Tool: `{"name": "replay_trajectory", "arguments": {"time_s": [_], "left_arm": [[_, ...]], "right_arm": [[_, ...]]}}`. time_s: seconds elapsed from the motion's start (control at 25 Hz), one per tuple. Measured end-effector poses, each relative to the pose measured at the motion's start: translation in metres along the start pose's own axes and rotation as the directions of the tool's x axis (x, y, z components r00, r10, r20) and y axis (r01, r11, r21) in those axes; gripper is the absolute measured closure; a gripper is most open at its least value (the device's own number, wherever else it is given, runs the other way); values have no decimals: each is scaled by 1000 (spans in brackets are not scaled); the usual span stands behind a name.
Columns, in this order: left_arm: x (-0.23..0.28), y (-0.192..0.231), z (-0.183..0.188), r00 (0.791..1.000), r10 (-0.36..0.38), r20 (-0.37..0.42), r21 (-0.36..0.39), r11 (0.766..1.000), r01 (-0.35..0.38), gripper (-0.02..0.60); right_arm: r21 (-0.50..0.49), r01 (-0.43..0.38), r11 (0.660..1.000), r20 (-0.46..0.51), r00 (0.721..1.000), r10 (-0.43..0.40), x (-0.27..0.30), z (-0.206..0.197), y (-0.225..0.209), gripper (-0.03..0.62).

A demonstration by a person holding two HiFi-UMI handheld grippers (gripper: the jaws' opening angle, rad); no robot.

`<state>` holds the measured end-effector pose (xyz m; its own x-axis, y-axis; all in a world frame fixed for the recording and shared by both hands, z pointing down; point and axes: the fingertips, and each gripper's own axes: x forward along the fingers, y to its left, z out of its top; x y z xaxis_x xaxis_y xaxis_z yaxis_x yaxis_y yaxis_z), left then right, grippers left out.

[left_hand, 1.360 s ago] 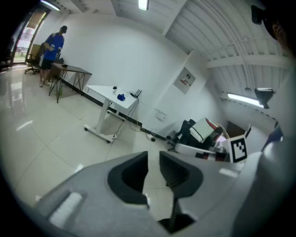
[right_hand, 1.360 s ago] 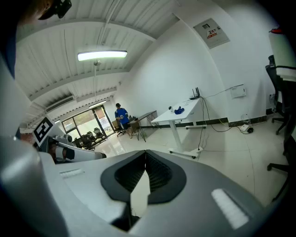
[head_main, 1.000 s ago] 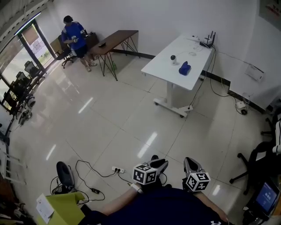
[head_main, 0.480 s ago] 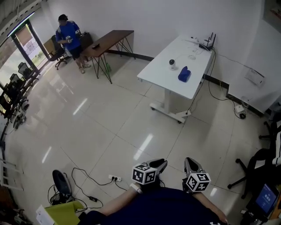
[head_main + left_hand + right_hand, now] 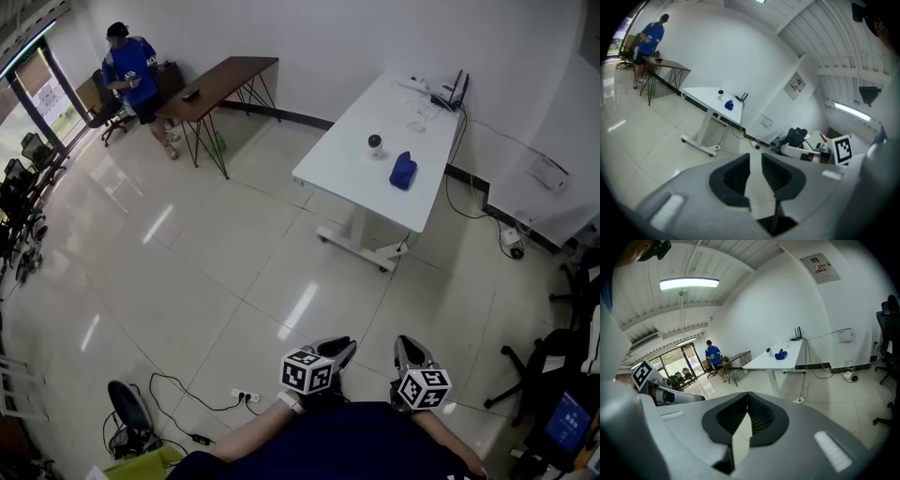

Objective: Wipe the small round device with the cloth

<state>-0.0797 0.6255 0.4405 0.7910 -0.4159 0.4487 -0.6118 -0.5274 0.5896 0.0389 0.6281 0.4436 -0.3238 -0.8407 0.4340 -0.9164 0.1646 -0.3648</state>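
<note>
Compared with a second ago, the white table (image 5: pixel 349 169) sits a little nearer in the head view, and the power strip (image 5: pixel 246 397) with its black cables has slid towards the near edge. The green item at the near left has almost dropped out of view. The person in blue (image 5: pixel 127 67) at the far left now appears closer to the corner of the view. Both grippers keep the same spot at the near edge, side by side and pointing towards the table.

The left gripper (image 5: pixel 339 347) has its jaws a narrow gap apart with nothing between them. The right gripper (image 5: pixel 409 347) has its jaws closed together and holds nothing.

The small round device (image 5: pixel 375 142) stands on the white table, towards its middle. The blue cloth (image 5: pixel 403 171) lies crumpled just to its right and slightly nearer, not touching it. Both are well apart from the grippers. A black router (image 5: pixel 450 94) with upright antennas sits at the table's far end, and cables run from that end down to the floor along the right wall.

Between the grippers and the table lies bare glossy tiled floor. The table's foot bar (image 5: pixel 361 246) rests on the floor on the near side. A brown table (image 5: pixel 220 80) stands at the far left beside the person in blue, and a black office chair (image 5: pixel 539 352) stands at the near right.
</note>
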Motion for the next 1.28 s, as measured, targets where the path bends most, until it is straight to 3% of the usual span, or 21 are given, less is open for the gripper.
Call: {"name": "replay_trajectory", "arguments": {"time_s": [0.4,0.68,1.28], "left_arm": [[12,60,51,999,42,23,8,999,-42,503],[47,81,76,997,79,8,8,997,-79,503],[159,78,184,991,116,62,-10,993,-115,503]], "right_arm": [[-43,1,999,-26,1000,-2,55,26,5,582],[-15,-30,999,-46,999,30,95,36,-21,582],[-18,-142,990,-63,988,141,190,127,-101,582]]}}
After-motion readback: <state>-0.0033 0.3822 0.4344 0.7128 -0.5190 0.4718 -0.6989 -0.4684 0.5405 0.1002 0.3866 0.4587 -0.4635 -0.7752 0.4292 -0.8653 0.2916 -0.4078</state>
